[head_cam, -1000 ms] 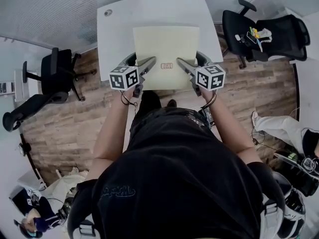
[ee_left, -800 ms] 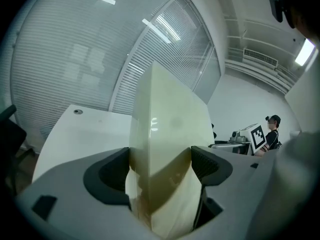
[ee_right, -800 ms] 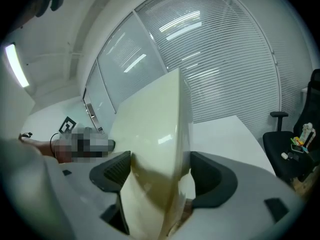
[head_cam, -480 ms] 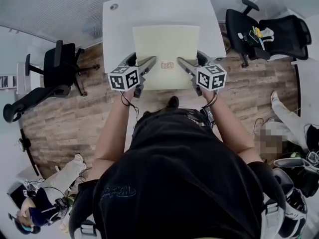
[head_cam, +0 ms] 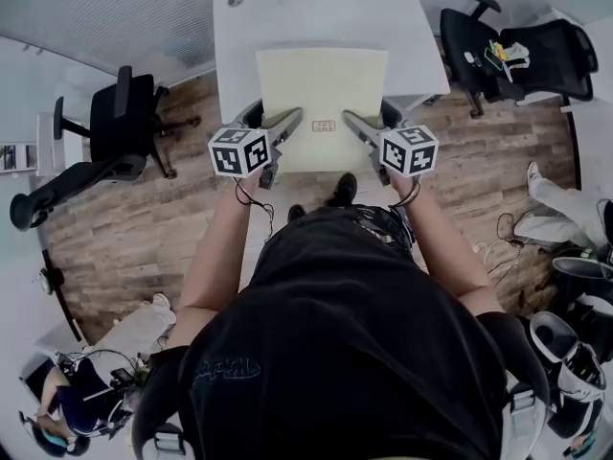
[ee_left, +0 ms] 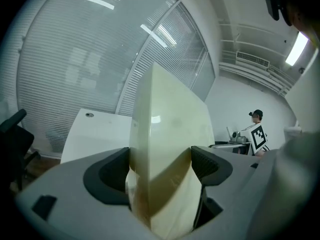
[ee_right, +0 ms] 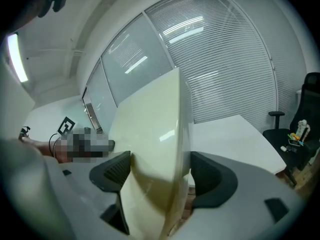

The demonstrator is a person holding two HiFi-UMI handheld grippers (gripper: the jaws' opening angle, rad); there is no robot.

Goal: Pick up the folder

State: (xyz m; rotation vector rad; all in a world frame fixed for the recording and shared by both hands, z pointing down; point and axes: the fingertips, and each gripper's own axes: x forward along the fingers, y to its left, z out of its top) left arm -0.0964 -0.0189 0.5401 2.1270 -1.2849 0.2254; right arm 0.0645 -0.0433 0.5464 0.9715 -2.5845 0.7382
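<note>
A pale yellow folder (head_cam: 321, 94) is held flat above the near part of a white table (head_cam: 316, 12), with a small reddish label near its near edge. My left gripper (head_cam: 290, 121) is shut on its near left corner, and my right gripper (head_cam: 352, 123) is shut on its near right corner. In the left gripper view the folder (ee_left: 167, 149) stands edge-on between both pads (ee_left: 207, 164). The right gripper view shows the same folder (ee_right: 155, 149) clamped between the two dark pads (ee_right: 112, 171).
Black office chairs stand at the left (head_cam: 120, 123) and the right (head_cam: 522, 56) of the table, the right one with small items on its seat. Wood floor lies below. People are at the lower left (head_cam: 67, 420) and the right edge (head_cam: 565, 209). Glass walls with blinds (ee_left: 100, 59) stand behind.
The folder stays clamped in both grippers. The table and chairs have shifted slightly right and up in the head view, and the people around the edges have moved.
</note>
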